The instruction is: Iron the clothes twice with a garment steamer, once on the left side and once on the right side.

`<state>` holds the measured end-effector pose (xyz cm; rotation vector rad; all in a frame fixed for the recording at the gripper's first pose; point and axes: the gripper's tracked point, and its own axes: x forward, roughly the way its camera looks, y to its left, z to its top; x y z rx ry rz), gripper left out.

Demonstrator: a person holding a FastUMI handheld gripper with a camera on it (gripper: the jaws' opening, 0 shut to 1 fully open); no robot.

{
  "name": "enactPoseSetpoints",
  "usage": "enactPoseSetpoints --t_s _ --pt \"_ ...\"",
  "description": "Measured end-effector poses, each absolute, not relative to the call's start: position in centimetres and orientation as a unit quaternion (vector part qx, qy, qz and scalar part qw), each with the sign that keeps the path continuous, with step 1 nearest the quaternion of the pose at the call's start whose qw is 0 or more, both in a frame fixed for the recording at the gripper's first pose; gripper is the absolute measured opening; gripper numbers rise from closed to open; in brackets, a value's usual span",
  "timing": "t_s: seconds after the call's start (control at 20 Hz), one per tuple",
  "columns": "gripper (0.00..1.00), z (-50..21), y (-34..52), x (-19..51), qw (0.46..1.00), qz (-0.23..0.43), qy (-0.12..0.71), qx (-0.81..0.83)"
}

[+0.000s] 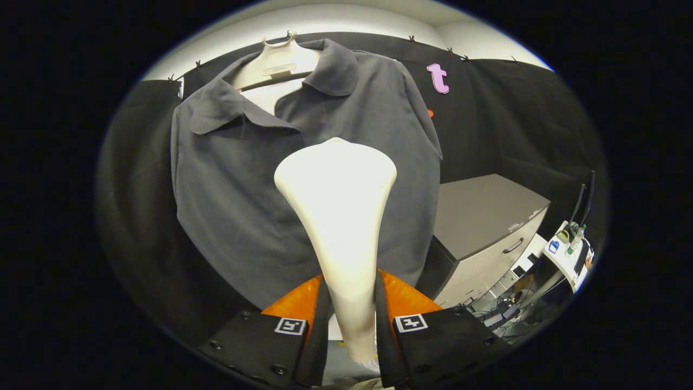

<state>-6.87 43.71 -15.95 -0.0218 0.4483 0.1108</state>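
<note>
Gripper view: gripper (352, 317) clamped on the steamer (338, 206), its head before the grey shirt (227, 184); no writing legible.

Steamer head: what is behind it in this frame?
The grey shirt on a hanger hangs behind the steamer, which the tool grips. The shirt's middle front is covered by the head.

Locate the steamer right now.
Gripper view: the white garment steamer is clamped between the claw fingers, its head raised in front of the grey shirt on the hanger.
</note>
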Motion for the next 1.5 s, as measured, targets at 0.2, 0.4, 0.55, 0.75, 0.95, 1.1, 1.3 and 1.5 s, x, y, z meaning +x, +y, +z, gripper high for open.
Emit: enactPoseSetpoints --t_s 0.2,0.4,0.55,0.75,0.95,1.1,1.3,1.5 --pt "0.46 -14.2 46.6 -6.7 0.976 0.073 0.203 -0.02" --pt "0.46 -12.5 49.5 -6.7 0.977 0.089 0.19 -0.03" --pt "0.46 -11.9 51.5 -6.4 0.977 0.101 0.183 -0.038" --pt "0.46 -12.2 54.1 -6.2 0.975 0.12 0.18 -0.047" --pt "0.46 -13.6 55.3 -6.0 0.972 0.128 0.191 -0.053" --pt "0.46 -14.8 55.7 -5.7 0.97 0.126 0.201 -0.058" --pt "0.46 -16.7 56.2 -5.5 0.965 0.129 0.219 -0.064" --pt "0.46 -18.2 56.4 -5.8 0.961 0.133 0.233 -0.067"
